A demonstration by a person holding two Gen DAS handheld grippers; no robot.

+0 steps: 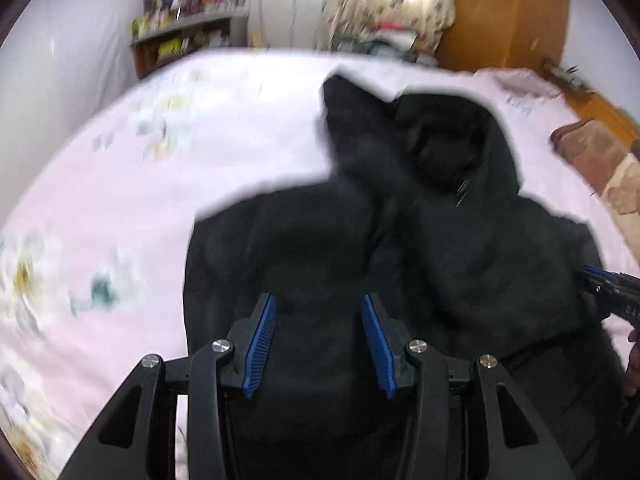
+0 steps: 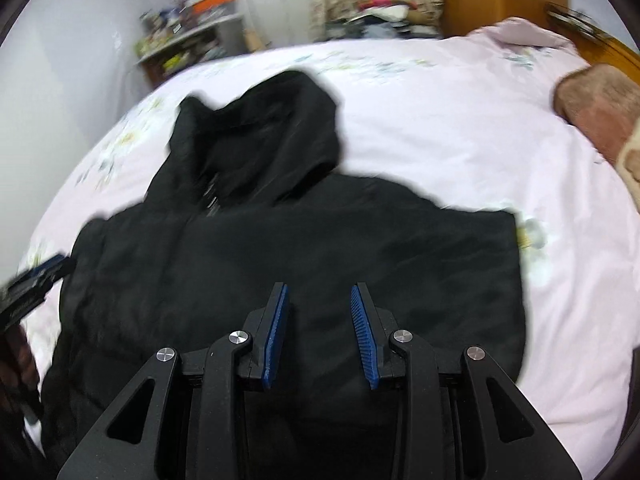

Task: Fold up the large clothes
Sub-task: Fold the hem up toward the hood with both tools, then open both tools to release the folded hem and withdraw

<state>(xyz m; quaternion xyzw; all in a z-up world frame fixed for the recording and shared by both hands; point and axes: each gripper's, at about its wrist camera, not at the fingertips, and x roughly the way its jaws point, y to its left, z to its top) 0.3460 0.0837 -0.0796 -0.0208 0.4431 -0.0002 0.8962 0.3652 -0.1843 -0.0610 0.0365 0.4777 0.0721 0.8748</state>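
On the far left, against the pale wall, a cluttered shelf (image 1: 188,36) stands beyond the bed (image 1: 120,184), whose pink floral sheet fills most of both views. Over the near left part of the black hooded jacket (image 2: 280,248), the left gripper (image 1: 319,320) points down with its blue pads spread apart; whether any cloth is caught between them cannot be told, since only dark fabric shows in the gap. At the middle, the jacket lies on the sheet, hood toward the far side and its zipper faintly visible. Further right, the right gripper (image 2: 319,312) hangs over the jacket's near right part, jaws parted somewhat less widely, pads not seen pinching anything. On the far right a brown pillow (image 2: 596,108) rests by the wooden headboard (image 1: 508,12)
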